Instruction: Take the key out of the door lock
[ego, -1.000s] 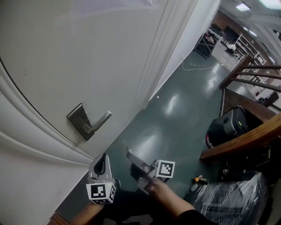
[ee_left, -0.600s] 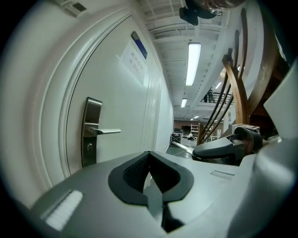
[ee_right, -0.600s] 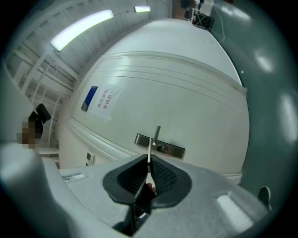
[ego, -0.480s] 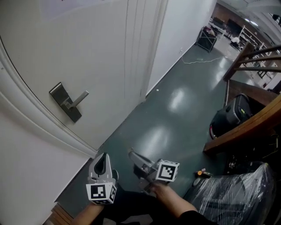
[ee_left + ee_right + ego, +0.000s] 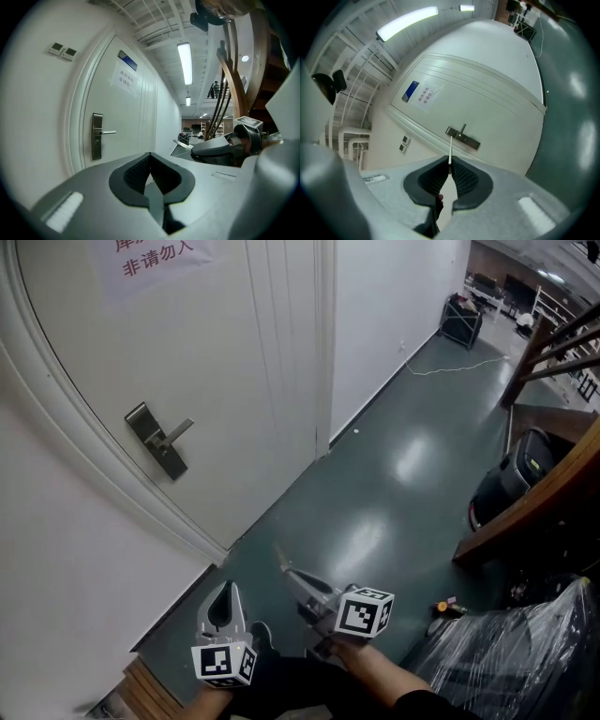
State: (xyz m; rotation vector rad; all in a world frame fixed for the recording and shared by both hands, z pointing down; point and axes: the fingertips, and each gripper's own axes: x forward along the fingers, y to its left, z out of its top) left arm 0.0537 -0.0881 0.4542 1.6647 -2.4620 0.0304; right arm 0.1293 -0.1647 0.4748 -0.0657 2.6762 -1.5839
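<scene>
White door [image 5: 244, 371] with metal lever handle [image 5: 159, 439], left gripper [image 5: 225, 589] clenched empty, right gripper [image 5: 287, 570] pinching a thin pale strip [image 5: 449, 153]

The door [image 5: 234, 362] stands ahead at the left, with the lock [image 5: 157, 440] near its left edge and a sign [image 5: 155, 261] above that. The floor [image 5: 394, 465] runs from the door's foot rightward and far back. Both grippers sit low, well apart from the door: the left gripper [image 5: 224, 589] is beside the right gripper [image 5: 292, 576], which has a thin strip [image 5: 281, 554] between its jaw tips. A rail [image 5: 534, 512] and a wrapped bundle [image 5: 506, 662] lie at the right.
</scene>
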